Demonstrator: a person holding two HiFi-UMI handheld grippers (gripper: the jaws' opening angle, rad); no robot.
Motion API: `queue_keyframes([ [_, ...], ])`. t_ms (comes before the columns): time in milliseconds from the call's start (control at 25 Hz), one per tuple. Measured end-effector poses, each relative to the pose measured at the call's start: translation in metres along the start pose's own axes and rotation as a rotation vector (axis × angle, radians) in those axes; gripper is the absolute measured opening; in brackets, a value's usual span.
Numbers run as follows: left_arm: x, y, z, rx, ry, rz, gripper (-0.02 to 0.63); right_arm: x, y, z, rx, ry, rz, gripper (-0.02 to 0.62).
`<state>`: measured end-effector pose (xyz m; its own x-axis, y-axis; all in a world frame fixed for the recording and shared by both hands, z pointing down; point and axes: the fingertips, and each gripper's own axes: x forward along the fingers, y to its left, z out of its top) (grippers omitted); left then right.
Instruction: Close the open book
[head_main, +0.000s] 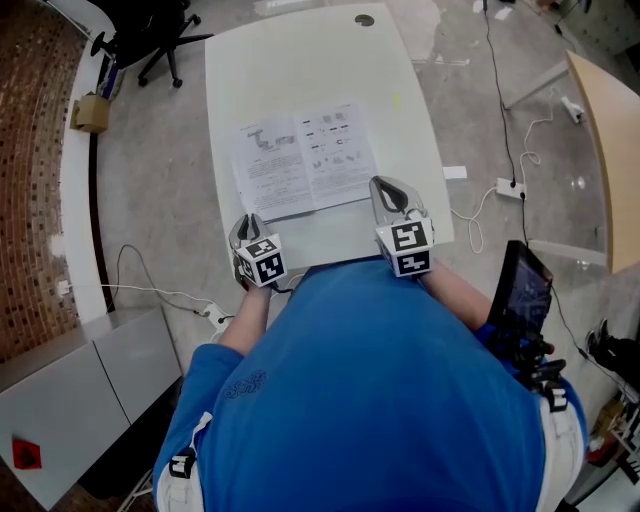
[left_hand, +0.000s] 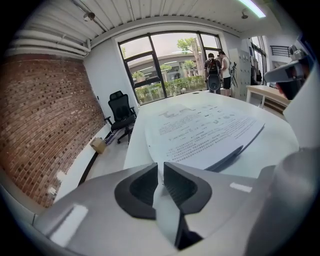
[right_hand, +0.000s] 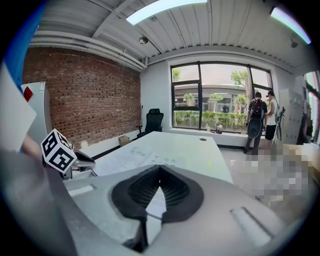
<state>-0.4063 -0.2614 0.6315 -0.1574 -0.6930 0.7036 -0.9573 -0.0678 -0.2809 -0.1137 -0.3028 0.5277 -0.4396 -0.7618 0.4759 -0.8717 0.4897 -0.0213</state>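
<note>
Both by open book: L gripper jaws slightly apart, R gripper jaws together

Open book — flat, pages up

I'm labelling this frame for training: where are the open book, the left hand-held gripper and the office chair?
open book (head_main: 303, 160): head view, centre fold between its two pages.
left hand-held gripper (head_main: 248, 220): head view, midway between its fingertips.
office chair (head_main: 148, 35): head view, its black seat.
</note>
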Motion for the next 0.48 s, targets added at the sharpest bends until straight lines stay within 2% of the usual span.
queue_keyframes([
  [480, 0.015, -0.003, -0.027, 0.124, 0.096, -0.003, 0.055, -0.004, 0.011, -0.008, -0.004, 0.006, -0.008, 0.003],
])
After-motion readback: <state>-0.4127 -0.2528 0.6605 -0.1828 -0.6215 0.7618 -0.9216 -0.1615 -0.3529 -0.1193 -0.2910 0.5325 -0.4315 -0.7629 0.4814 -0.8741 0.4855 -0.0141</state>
